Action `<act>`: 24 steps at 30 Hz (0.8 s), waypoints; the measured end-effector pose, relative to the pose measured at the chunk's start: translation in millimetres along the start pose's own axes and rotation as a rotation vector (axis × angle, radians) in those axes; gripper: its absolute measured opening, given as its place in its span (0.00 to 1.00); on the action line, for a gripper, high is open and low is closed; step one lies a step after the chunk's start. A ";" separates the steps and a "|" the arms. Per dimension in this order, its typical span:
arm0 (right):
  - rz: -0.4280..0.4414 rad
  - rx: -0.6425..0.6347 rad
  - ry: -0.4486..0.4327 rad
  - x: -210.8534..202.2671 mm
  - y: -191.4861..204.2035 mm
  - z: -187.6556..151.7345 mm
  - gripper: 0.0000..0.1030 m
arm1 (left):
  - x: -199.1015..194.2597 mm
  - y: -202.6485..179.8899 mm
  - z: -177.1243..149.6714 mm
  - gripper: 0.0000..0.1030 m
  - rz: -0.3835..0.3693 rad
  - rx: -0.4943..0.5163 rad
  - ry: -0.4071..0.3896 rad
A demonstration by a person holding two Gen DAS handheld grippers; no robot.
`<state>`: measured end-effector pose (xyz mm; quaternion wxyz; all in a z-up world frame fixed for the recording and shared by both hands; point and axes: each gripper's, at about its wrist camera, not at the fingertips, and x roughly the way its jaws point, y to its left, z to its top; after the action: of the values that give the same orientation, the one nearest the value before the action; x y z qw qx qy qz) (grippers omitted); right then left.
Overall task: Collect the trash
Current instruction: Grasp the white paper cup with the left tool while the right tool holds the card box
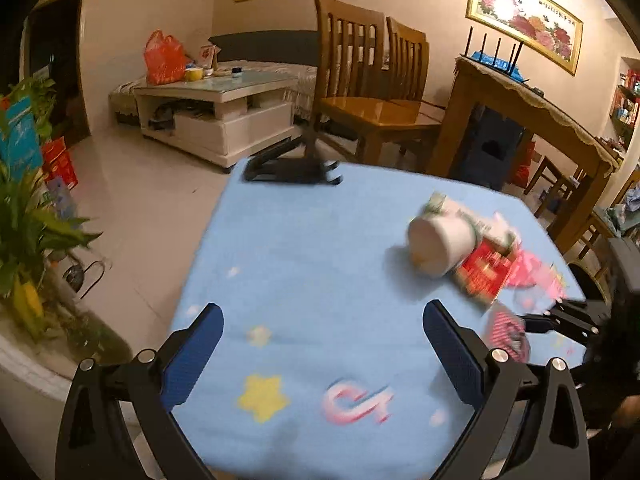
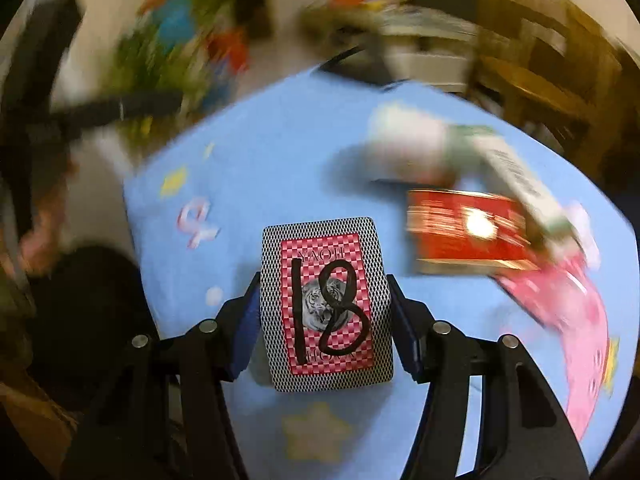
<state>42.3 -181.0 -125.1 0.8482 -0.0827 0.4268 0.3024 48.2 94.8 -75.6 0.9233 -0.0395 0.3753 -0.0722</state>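
A blue cloth with stars covers the small table [image 1: 300, 248]. On its right side lies a heap of trash: a white paper cup [image 1: 440, 244] on its side, a red packet [image 1: 484, 276], a pink wrapper [image 1: 536, 276] and a green-and-white box [image 1: 468, 216]. My left gripper [image 1: 323, 308] hovers open over bare cloth, left of the heap, with nothing between its fingers. My right gripper [image 2: 323, 278] is shut on a checkered playing card [image 2: 326, 304] marked "18", with its pads pressing on the card's two side edges. The blurred heap, including the red packet [image 2: 464, 232], lies to the card's upper right.
A black stand [image 1: 292, 168] sits at the table's far edge. Behind it are wooden chairs [image 1: 360, 80], a wooden dining table [image 1: 520, 100] and a white coffee table [image 1: 216, 120]. A potted plant [image 1: 24, 232] stands close on the left. The right wrist view is motion-blurred.
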 end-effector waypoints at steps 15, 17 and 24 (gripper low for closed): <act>-0.068 0.341 -0.225 -102.4 -131.8 -76.8 0.55 | 146.6 -169.2 56.2 0.94 0.287 -0.022 0.136; -0.054 0.383 -0.228 -106.3 -142.2 -85.0 0.55 | 153.3 -177.5 59.6 0.94 0.316 -0.035 0.135; -0.046 0.407 -0.251 -112.5 -140.7 -91.5 0.56 | 165.1 -184.4 68.6 0.91 0.386 -0.023 0.172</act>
<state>11.8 -380.2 -111.5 0.9006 0.1185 0.3681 0.1985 193.9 -112.7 -116.5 0.8841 0.0288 0.4540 0.1071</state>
